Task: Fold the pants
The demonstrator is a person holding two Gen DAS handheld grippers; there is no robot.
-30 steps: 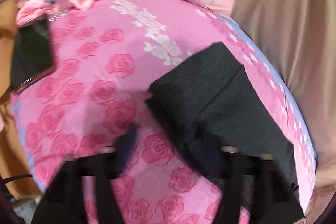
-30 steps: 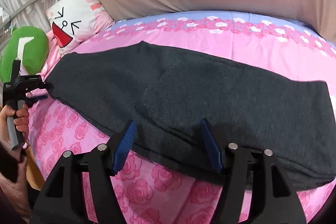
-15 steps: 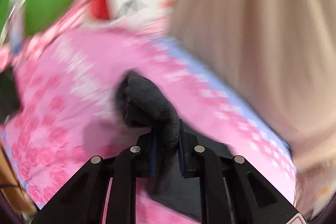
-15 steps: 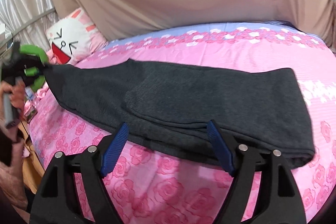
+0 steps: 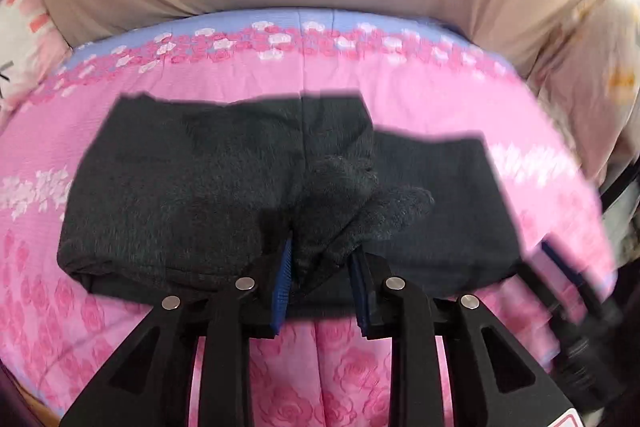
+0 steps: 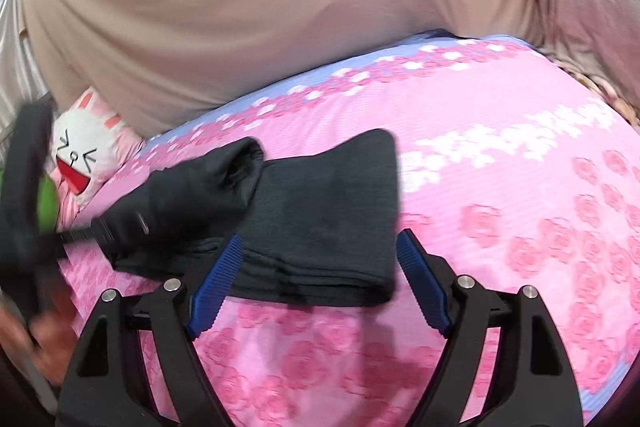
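Mid-fold: the left hand-held gripper (image 5: 320,279), just easing apart, pinches the pants (image 5: 208,195) hem between its pads; right hand-held gripper (image 6: 316,275) spread, empty; next, release.

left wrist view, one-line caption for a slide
Left gripper carries a bunched end of the dark pants across the pink bedspread.
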